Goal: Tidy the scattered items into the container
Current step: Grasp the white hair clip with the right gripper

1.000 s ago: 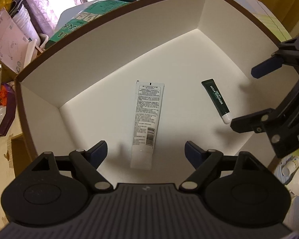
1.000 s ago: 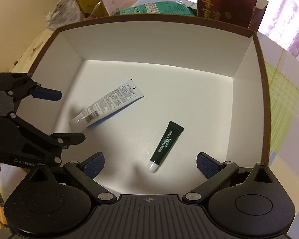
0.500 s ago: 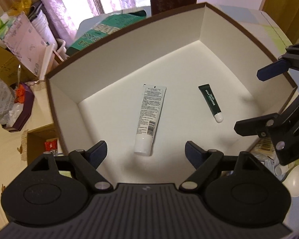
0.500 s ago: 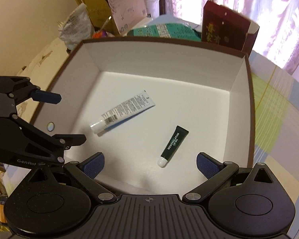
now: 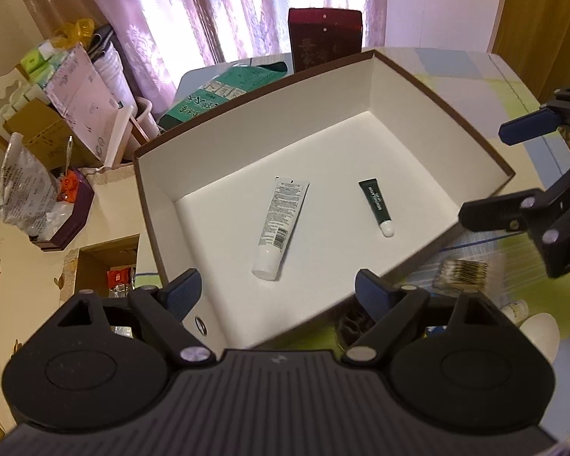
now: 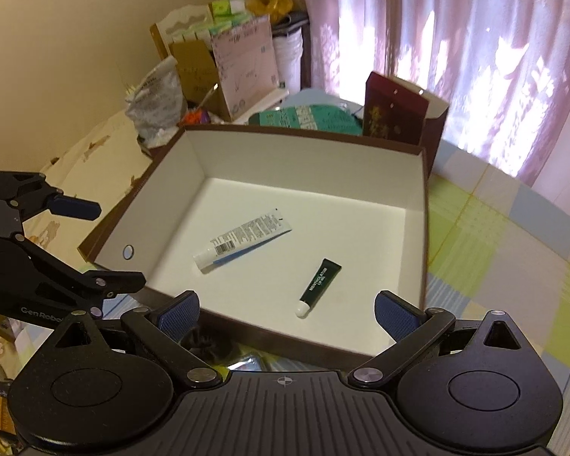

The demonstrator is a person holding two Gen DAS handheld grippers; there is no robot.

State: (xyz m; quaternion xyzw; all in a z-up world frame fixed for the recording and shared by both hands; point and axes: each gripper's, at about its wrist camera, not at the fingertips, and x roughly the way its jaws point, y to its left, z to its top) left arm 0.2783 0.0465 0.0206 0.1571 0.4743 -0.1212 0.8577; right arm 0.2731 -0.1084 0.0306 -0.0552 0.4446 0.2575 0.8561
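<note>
A brown box with a white inside stands on the table. A white tube and a small dark green tube lie on its floor. My left gripper is open and empty above the box's near left corner. My right gripper is open and empty above the near rim. A packet of cotton swabs and a dark furry item lie outside the box by the near wall.
A dark red box and a green packet sit behind the brown box. Cluttered cartons and bags stand at the left. A checked tablecloth lies to the right. A white bottle stands near right.
Both grippers have pulled up and back from inside the box; much more of the room and the box's outer rim is in view. The two tubes have not moved.
</note>
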